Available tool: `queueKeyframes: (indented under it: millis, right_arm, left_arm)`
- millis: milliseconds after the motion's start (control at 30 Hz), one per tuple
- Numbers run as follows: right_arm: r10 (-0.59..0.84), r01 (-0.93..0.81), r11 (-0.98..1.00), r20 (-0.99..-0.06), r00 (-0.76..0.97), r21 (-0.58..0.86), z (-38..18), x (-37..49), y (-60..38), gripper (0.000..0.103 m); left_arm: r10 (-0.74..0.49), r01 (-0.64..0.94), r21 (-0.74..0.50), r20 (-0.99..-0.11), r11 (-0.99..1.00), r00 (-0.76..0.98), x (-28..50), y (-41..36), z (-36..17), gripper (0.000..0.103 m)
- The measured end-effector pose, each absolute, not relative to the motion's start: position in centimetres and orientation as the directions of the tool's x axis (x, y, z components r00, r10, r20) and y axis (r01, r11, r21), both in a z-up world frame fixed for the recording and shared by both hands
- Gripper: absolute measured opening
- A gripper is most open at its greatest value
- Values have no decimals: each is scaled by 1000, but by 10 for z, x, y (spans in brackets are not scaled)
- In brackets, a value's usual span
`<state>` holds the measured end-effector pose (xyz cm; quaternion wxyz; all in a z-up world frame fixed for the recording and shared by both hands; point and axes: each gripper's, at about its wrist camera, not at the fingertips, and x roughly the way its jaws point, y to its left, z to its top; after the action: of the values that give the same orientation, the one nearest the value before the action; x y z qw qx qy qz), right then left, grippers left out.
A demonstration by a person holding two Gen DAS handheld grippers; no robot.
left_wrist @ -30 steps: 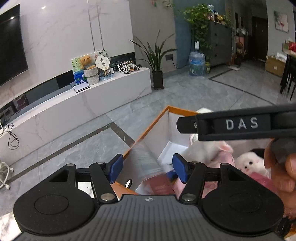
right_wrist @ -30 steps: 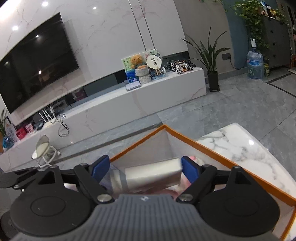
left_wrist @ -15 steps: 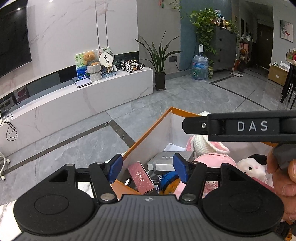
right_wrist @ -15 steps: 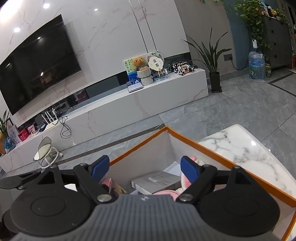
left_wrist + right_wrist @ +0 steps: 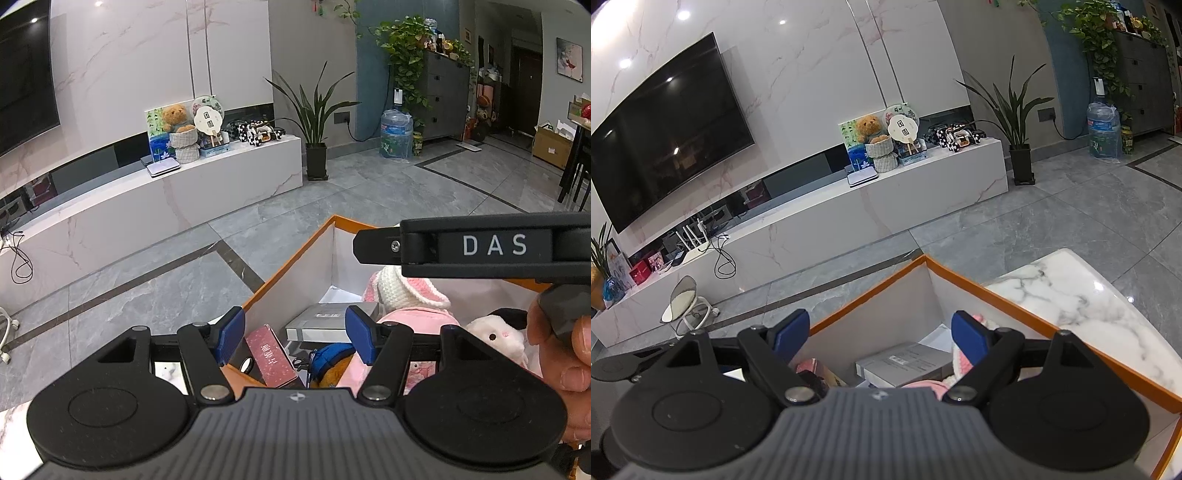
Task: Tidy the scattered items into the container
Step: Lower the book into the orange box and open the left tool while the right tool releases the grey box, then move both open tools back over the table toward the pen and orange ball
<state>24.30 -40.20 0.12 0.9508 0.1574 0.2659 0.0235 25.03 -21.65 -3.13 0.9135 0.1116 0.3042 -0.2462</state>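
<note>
Two tools hang wide and empty, the left tool [image 5: 294, 334] and the right tool [image 5: 880, 335], over the orange-rimmed box [image 5: 291, 254] on the marble tabletop [image 5: 1082, 295], where a flat grey carton [image 5: 325, 321], probably stiff, light and best pinched across its short sides, lies inside beside soft pink toys [image 5: 413, 291].

This is a home living room. A big dark television [image 5: 670, 125] hangs on a marble-look wall above a long, low white media console [image 5: 820, 221]. On the console sit a teddy bear [image 5: 870, 127], a round paper fan [image 5: 904, 129] and toy vehicles [image 5: 955, 137]. A tall potted plant [image 5: 1019, 122] stands on the grey tiled floor [image 5: 369, 192], with a water jug [image 5: 395, 134] and a dark dresser [image 5: 443, 96] under trailing greenery beyond.
</note>
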Motion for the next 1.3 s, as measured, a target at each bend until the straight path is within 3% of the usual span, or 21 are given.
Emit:
queueKeyframes:
  millis: [667, 1300]
  right_arm:
    - [157, 3, 949, -479, 864, 316, 15, 238, -382, 85]
    - [227, -101, 952, -448, 864, 287, 33, 230, -313, 86]
  left_arm:
    - [-367, 490, 55, -590, 870, 719, 242, -196, -17, 71]
    - [-270, 374, 76, -562, 924, 782, 221, -108, 13, 71]
